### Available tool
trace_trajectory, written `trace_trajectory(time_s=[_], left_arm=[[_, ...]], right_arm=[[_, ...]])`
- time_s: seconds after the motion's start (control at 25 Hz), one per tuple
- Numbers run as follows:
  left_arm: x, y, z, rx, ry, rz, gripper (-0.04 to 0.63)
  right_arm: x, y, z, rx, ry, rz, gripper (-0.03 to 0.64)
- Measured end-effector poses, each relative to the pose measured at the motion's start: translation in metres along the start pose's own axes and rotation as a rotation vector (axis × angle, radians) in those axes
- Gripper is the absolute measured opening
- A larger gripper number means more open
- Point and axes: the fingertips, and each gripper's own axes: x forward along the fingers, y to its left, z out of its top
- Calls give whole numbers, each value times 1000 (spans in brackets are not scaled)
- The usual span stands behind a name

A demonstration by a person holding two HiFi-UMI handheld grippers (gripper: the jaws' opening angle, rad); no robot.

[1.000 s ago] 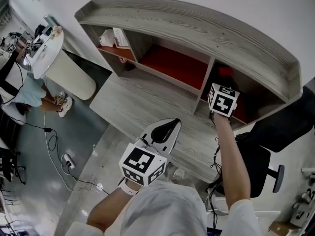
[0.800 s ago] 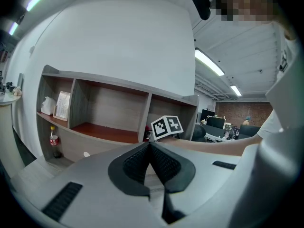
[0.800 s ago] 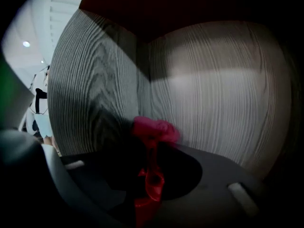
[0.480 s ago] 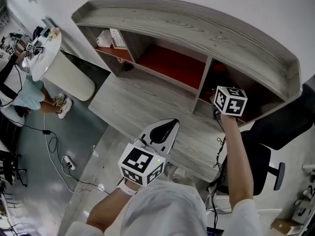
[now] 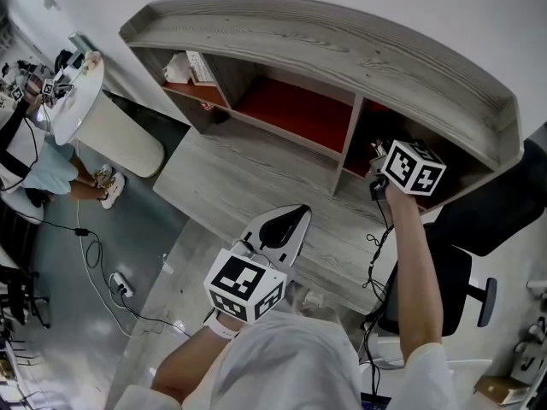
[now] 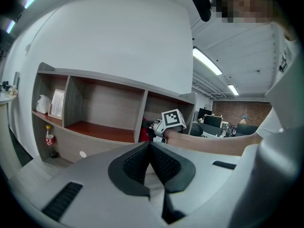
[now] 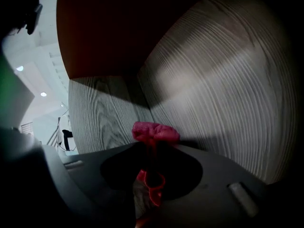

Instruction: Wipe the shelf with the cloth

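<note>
The grey wooden shelf [image 5: 325, 41] has three compartments with red floors. My right gripper [image 5: 379, 162] reaches into the right compartment, with its marker cube [image 5: 414, 167] at the opening. In the right gripper view, the right gripper [image 7: 151, 147] is shut on a pink-red cloth [image 7: 155, 132], whose bunched end sticks out past the jaw tips close to a grey wood panel [image 7: 213, 80]. My left gripper [image 5: 291, 219] hangs shut and empty over the desk. Its own view shows the left gripper [image 6: 149, 145] with jaws together, pointing toward the shelf.
A grey desk top [image 5: 248, 178] runs below the shelf. The left compartment holds a white bag [image 5: 184, 65] and a paper; a bottle [image 6: 49, 144] stands under it. A round white table [image 5: 77, 92] is at left and a black chair [image 5: 461, 289] at right.
My right gripper has slid to the right inside the right compartment with the cloth. The left gripper has stayed where it was.
</note>
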Motion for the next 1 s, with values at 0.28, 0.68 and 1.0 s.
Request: trace_trajectory(time_s=[0.28,0.68,1.0], left_arm=[[0,-1,2,-2,-6,0,6],[2,-13,-1,-2,-2,-21,6],[4,-28,-5,5,4,-38,6]], right_arm=[[-5,13,28,14,-87,29,104],[-20,51,60,-107,-170,119,103],[-41,78,59,-158,-168,236,100]])
